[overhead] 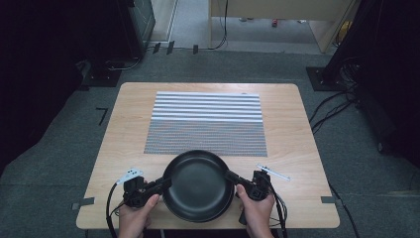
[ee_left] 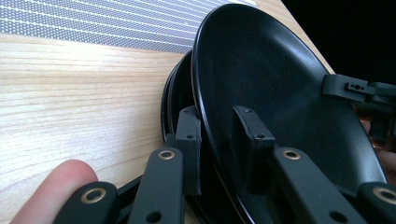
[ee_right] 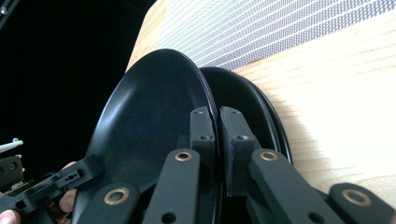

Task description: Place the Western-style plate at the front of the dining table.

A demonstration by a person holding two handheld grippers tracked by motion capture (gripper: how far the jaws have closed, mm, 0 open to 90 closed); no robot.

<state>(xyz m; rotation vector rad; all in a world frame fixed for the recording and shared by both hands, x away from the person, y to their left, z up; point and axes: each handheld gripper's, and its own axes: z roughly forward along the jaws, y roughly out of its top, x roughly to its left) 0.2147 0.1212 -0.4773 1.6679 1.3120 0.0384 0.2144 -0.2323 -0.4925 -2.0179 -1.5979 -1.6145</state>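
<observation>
A person stands at the near edge of a pale wooden surface (overhead: 124, 134), holding a black two-jaw tool in each hand. The left tool (overhead: 163, 182) is clamped on the left rim of a black plate (overhead: 199, 184), one jaw inside the bowl and one beneath; the right tool (overhead: 233, 177) is clamped the same way on the opposite rim. The plate sits at the near middle of the surface, just in front of a striped grey-and-white mat (overhead: 207, 124). It looks rigid, smooth and glossy, likely ceramic or melamine, so it may be moderately heavy, slippery between hard jaws and breakable if dropped; the thin raised rim is the sensible place to hold, with both sides gripped evenly to keep it level. From above it reads as a single plate. The left tool's view shows the held plate (ee_left: 271, 79) tilted up off a second black plate (ee_left: 175, 93) beneath it. The right tool's view confirms a stack, with lower plates (ee_right: 247, 102) behind the lifted one (ee_right: 149, 112). A small white-and-metal object (overhead: 273, 172) lies to the right.
</observation>
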